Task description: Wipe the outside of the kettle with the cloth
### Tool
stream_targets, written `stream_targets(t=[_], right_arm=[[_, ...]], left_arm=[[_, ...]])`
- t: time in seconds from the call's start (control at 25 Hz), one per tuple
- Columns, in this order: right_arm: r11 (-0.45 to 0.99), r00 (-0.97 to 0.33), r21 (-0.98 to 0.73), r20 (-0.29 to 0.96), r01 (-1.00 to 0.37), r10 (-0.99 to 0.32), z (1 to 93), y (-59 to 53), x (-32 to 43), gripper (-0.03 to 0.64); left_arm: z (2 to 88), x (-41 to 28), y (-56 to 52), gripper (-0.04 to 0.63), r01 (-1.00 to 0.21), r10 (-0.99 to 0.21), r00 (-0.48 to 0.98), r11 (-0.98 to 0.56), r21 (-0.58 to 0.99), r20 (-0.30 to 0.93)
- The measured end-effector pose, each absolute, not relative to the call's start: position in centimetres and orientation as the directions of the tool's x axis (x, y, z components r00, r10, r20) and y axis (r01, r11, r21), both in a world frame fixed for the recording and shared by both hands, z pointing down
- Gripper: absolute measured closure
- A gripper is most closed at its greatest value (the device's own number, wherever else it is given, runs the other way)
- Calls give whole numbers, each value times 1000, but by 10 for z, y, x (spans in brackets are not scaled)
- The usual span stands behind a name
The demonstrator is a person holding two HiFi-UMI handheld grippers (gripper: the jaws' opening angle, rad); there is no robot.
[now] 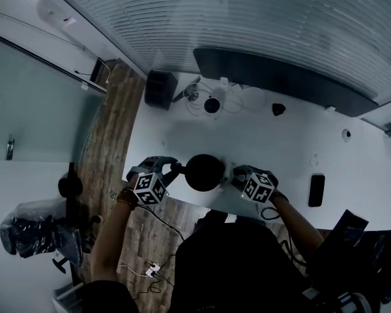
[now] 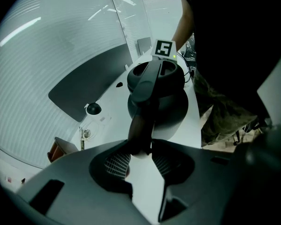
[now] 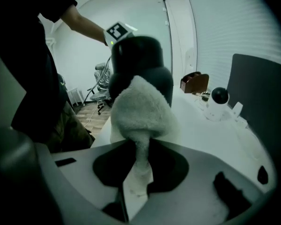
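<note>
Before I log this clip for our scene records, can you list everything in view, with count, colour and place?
kettle: one, black, at the table's near edge, between the two grippers
cloth: one, white and fluffy, against the kettle's side
table: one, white
phone: one, black, flat on the table at right
round camera: one, black on a white base, far side of the table
dark panel: one, along the table's far edge
office chair: one, black, on the floor at left
left hand-held gripper: shut on the kettle's handle
right hand-held gripper: shut on the cloth
</note>
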State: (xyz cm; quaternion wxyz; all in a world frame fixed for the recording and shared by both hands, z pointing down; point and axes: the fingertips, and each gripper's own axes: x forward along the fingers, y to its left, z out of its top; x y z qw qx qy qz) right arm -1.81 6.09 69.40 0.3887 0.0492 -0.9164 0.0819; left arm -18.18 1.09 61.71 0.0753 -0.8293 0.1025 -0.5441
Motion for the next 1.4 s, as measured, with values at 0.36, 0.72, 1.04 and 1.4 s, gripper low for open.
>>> stream_targets(t=[0.36,0.72,1.04,1.4], right_arm=[[992,-816,119,570,-30,-93,590,19,-4,546],[960,-727,187,687,209,24,604,42,-43,546],[981,-619,126,786,144,-10,688,42,-33,546],[983,-539,158,838,96,-82,684,33,-3,546]], left_arm=[[618,-181,1,451,-25,-235,394,-969,-245,889],[617,-171,-8,454,129,-148,365,-970,-207,919],[619,-170,-8,456,141,-146,355,-968,-208,924],[619,-169,-7,457,164,-129,360,-966,-199,924]])
